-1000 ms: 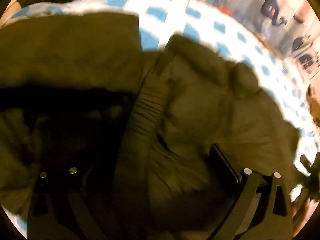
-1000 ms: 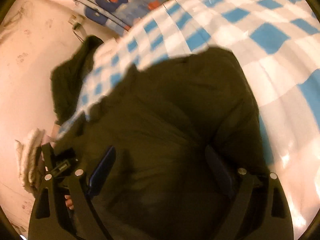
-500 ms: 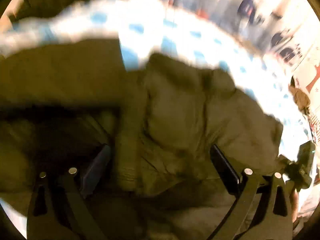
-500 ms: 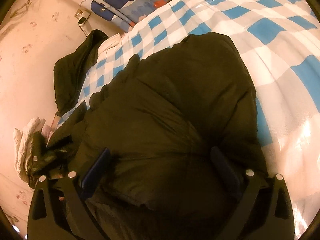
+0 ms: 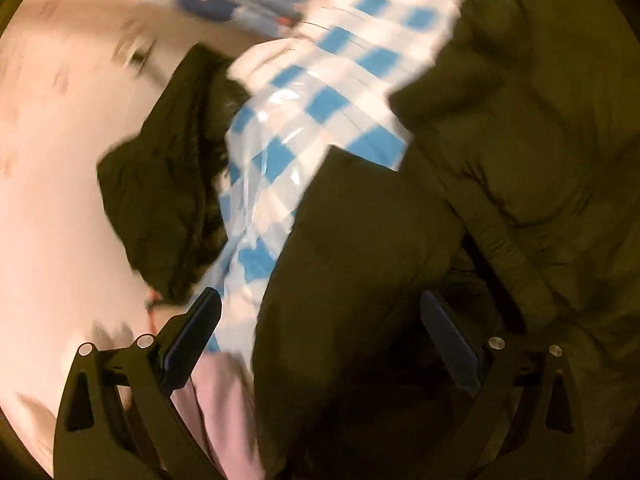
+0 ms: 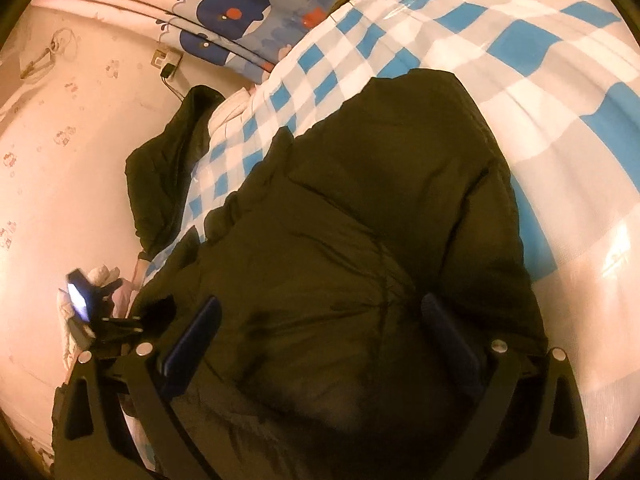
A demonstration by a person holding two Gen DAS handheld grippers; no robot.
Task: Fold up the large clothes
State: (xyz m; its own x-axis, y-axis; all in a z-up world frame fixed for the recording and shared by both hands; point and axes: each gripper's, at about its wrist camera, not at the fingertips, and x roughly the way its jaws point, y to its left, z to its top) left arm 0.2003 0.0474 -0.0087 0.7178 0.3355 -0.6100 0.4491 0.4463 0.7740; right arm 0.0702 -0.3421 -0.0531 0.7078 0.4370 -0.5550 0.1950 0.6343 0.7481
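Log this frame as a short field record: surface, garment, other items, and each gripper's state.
surface: blue-and-white checked cover, glossy
garment: dark olive padded jacket, bunched on the cover
second dark garment: at the cover's edge by the wall
left gripper: fingers apart over the jacket's edge, view blurred
right gripper: open, has just been opening; jacket lies between the fingers, not pinched
backdrop: whale-print fabric

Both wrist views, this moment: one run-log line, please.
stage: mid-fold | dark jacket: bunched on checked cover | left gripper: open, over jacket edge | right gripper: open, jacket between fingers, unclamped
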